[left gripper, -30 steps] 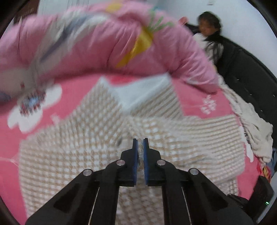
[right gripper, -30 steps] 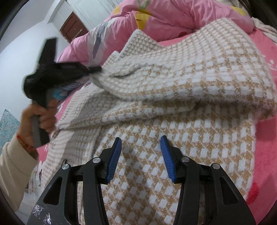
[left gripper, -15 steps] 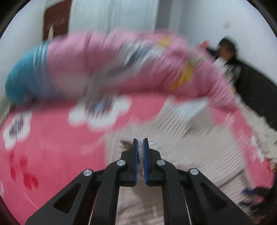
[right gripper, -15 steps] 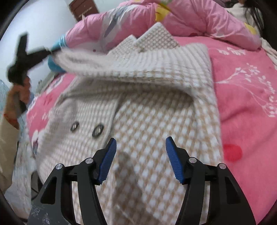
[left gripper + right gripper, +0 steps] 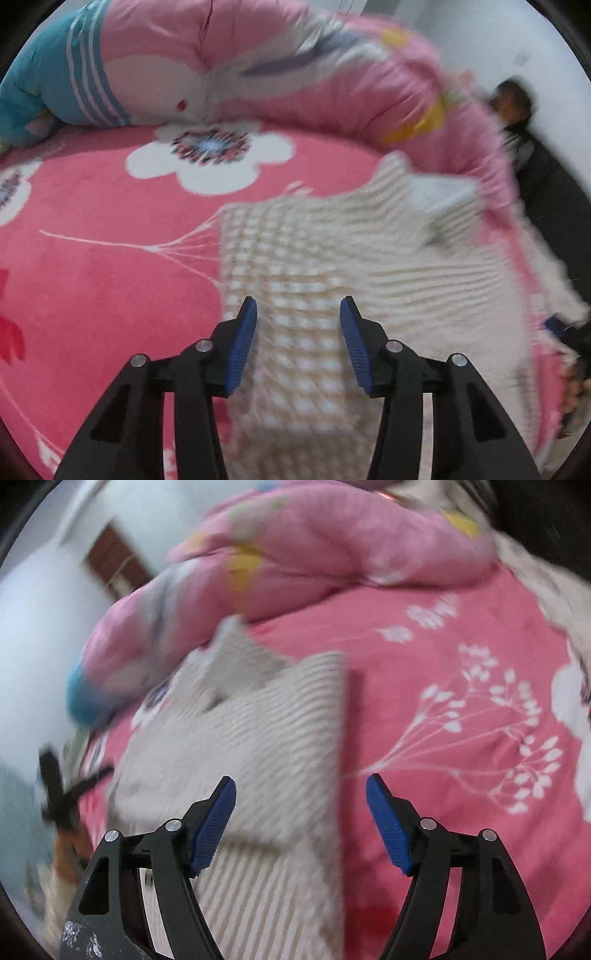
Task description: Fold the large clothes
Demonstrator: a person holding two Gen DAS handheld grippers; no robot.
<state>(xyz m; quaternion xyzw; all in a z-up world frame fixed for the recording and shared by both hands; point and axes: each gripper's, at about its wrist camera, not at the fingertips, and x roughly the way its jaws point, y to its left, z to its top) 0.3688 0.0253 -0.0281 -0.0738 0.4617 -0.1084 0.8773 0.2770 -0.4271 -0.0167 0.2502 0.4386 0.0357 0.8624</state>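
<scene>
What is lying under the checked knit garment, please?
The checked knit garment lies on a pink blanket with white flowers, seen at both sides of it. Anything directly beneath the garment is covered, so it cannot be seen.

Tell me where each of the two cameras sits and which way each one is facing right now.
Left wrist: rides the left gripper, looking forward along its open fingers and down at the checked coat on the pink bedspread; the quilt lies beyond.
Right wrist: rides the right gripper, looking along its open fingers at the coat's straight folded edge; the blurred left gripper and the hand holding it show at far left.
Shared: the coat, bedspread and quilt.
</scene>
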